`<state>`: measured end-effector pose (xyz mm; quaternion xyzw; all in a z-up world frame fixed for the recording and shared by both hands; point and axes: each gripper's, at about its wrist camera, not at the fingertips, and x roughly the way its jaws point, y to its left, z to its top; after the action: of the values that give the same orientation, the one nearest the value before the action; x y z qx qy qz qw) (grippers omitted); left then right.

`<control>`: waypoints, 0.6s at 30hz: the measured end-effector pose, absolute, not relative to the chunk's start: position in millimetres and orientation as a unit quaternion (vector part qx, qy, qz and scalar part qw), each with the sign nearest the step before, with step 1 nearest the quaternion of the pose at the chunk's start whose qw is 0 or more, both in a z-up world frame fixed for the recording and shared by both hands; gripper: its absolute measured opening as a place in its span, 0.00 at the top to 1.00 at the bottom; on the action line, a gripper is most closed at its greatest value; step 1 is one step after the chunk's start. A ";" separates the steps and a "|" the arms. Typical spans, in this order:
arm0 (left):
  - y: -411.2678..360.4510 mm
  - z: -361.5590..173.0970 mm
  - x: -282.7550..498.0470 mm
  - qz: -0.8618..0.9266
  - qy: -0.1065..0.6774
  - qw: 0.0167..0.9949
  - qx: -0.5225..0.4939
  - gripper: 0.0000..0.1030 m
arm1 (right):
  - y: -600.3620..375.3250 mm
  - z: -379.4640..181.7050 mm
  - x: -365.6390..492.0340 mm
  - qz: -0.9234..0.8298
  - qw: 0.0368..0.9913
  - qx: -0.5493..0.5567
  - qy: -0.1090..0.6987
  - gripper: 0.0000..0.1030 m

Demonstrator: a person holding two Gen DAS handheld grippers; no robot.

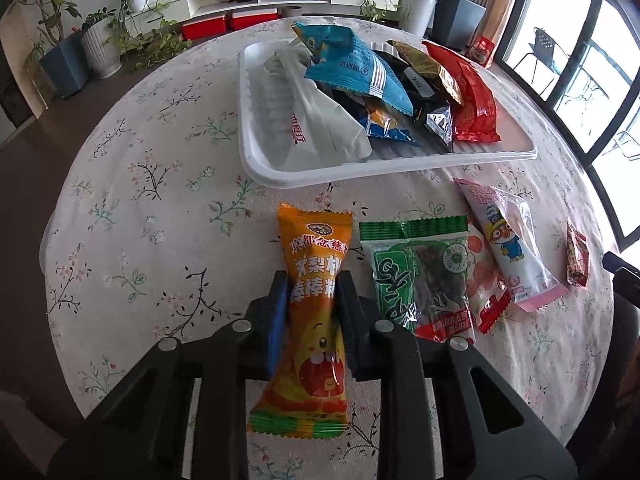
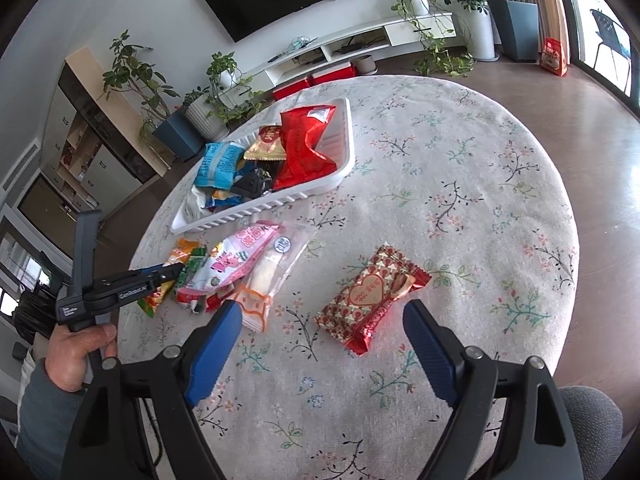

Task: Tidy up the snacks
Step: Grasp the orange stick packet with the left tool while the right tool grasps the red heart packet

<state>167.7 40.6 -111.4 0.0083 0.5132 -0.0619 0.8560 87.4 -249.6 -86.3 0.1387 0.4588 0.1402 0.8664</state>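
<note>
My left gripper [image 1: 313,292] is shut on an orange snack packet [image 1: 312,312], gripping it across its middle just above the table. A white tray [image 1: 256,128] ahead holds several packets, among them a blue one [image 1: 352,68] and a red one [image 1: 468,92]. A green seaweed packet [image 1: 424,276] and a pink cartoon packet [image 1: 508,248] lie right of the orange one. My right gripper [image 2: 322,312] is open, with a red heart-patterned packet [image 2: 372,296] lying on the table just ahead of its fingertips. The left gripper [image 2: 160,276] also shows in the right wrist view.
The round table has a floral cloth [image 1: 160,200]. In the right wrist view the tray [image 2: 344,160] sits at the far left of the table and a clear banana-shaped packet [image 2: 272,272] lies near the pile. Potted plants [image 2: 224,76] and a TV cabinet stand beyond.
</note>
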 end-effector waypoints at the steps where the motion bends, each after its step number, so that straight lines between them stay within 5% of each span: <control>1: 41.7 -111.6 164.1 -0.062 0.511 0.857 0.007 0.79 | -249.9 -87.7 87.4 0.136 0.866 0.137 0.462 0.22; 18: 49.9 -111.6 96.8 -0.081 0.493 0.865 -0.044 0.79 | -227.1 -113.7 113.5 0.093 0.858 0.075 0.500 0.27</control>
<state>96.8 49.9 -111.6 -0.0442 0.4931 -0.0808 0.8651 113.5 -227.1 -113.7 0.0753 0.5000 0.0932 0.8577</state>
